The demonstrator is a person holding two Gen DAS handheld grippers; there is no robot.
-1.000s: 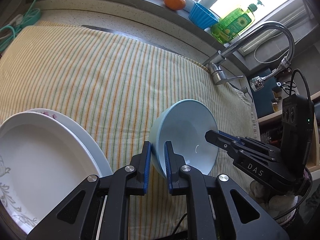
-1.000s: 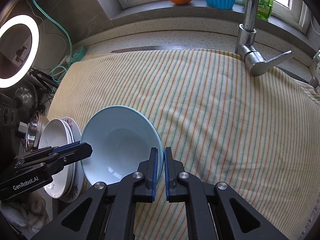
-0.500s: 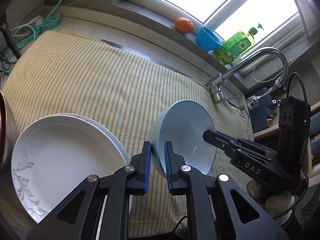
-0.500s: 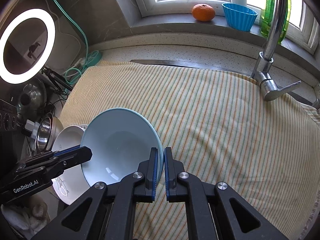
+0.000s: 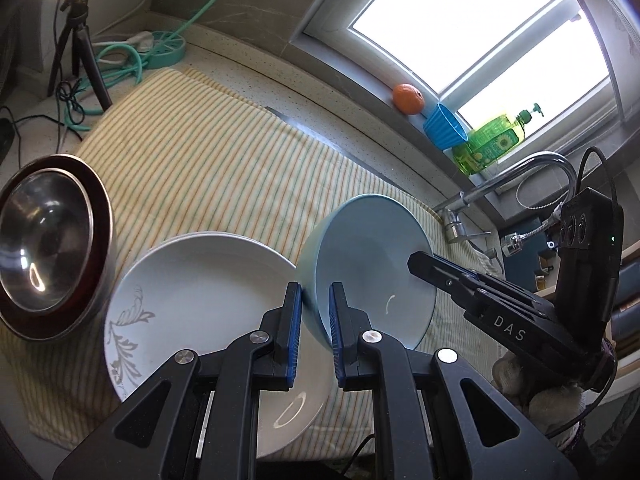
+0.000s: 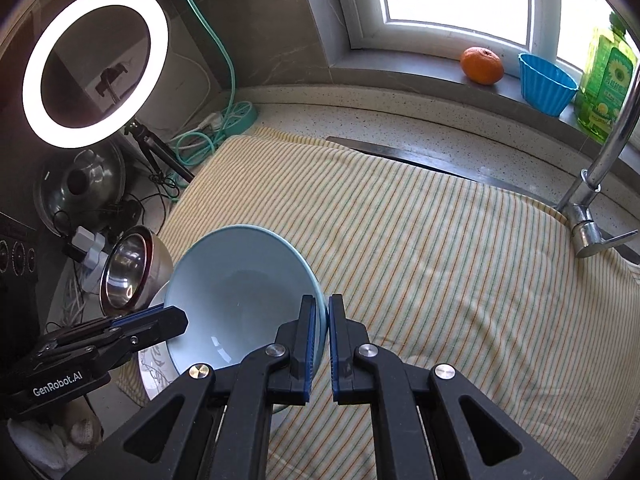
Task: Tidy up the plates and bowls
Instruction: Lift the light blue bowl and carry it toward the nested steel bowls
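Note:
A light blue bowl (image 5: 372, 268) (image 6: 240, 296) hangs tilted in the air between both grippers. My left gripper (image 5: 315, 320) is shut on its left rim. My right gripper (image 6: 324, 336) is shut on the opposite rim, and it also shows as the black gripper (image 5: 424, 264) at the right of the left wrist view. Just left of and below the bowl lies a stack of white plates (image 5: 200, 304) with a grey leaf pattern on the striped cloth (image 5: 224, 176). A steel bowl with a dark red rim (image 5: 44, 240) (image 6: 128, 268) sits beside the plates.
A chrome faucet (image 6: 600, 184) rises at the right edge of the cloth. On the window sill stand an orange (image 6: 482, 65), a blue cup (image 6: 546, 84) and a green soap bottle (image 6: 606, 80). A ring light (image 6: 94, 68) on a tripod, cables and a pot lid (image 6: 80, 188) crowd the left corner.
Both grippers have carried the blue bowl up and leftward, so it now hangs beside the white plates. The steel bowl and ring light have come into view.

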